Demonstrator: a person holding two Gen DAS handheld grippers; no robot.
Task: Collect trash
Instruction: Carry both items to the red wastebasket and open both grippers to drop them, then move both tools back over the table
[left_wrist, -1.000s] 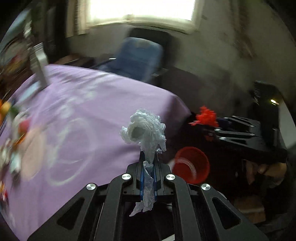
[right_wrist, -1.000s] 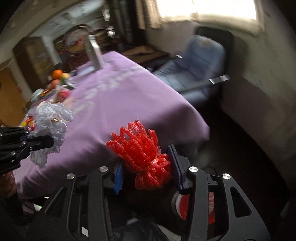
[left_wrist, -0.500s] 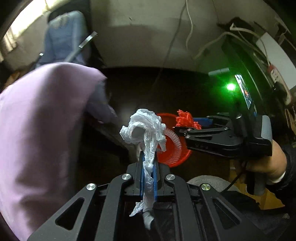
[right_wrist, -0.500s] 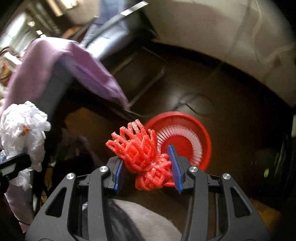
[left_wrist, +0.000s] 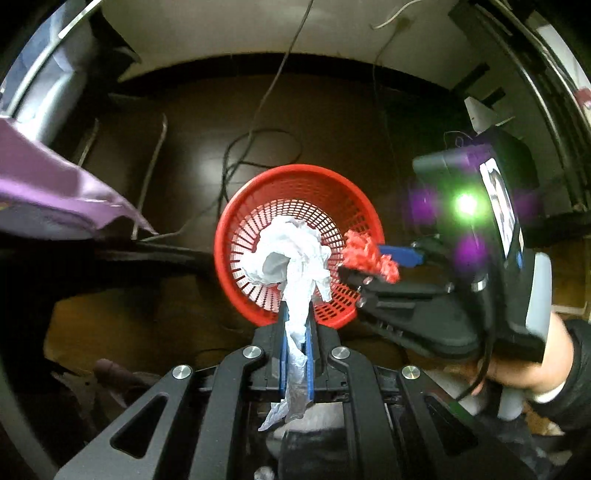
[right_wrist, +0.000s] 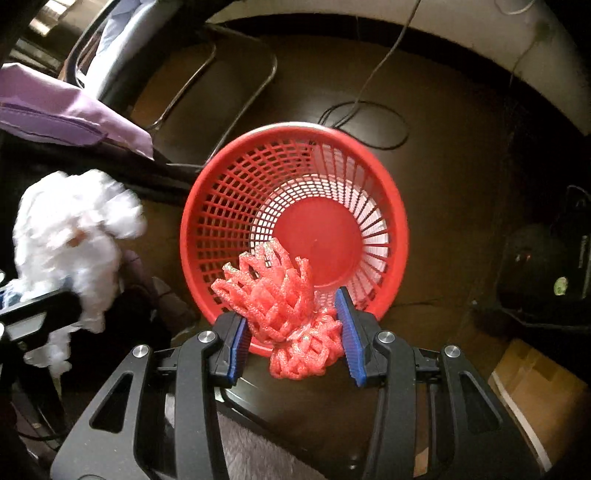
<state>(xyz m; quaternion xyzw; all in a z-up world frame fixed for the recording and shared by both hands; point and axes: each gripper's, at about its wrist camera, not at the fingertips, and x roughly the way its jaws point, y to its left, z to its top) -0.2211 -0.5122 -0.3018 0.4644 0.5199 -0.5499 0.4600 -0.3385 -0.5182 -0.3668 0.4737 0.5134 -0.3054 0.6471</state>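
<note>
Red plastic lattice forms the waste basket (right_wrist: 236, 184), which stands upright on the dark floor (right_wrist: 443, 155) with its mouth facing up, so that items released from above fall straight in. Its solid base shows bare; no trash lies inside yet.

Left tool (left_wrist: 297, 314): jaws nearly closed, clamped on the twisted tail of a crumpled white plastic bag (left_wrist: 291, 254). Gripping the thin tail leaves the bulky part free ahead of the fingertips, hanging over the basket interior in the left wrist view.

Right tool (right_wrist: 291, 325): jaws part-way apart, pressing on both sides of a red foam fruit net (right_wrist: 280, 295). The wider spacing suits the springy bulk of the net. From the right wrist view the net sits at 6 o'clock on the basket rim, partly over the opening and partly outside it.

A hand (left_wrist: 524, 365) in a dark sleeve carries the right tool at 3 o'clock of the basket in the left wrist view. A purple cloth (right_wrist: 66, 110) hangs from the bench at 10 o'clock.

Judgement: both items are positioned for release. The net may need to move further toward the basket centre, or it could catch on the rim.
</note>
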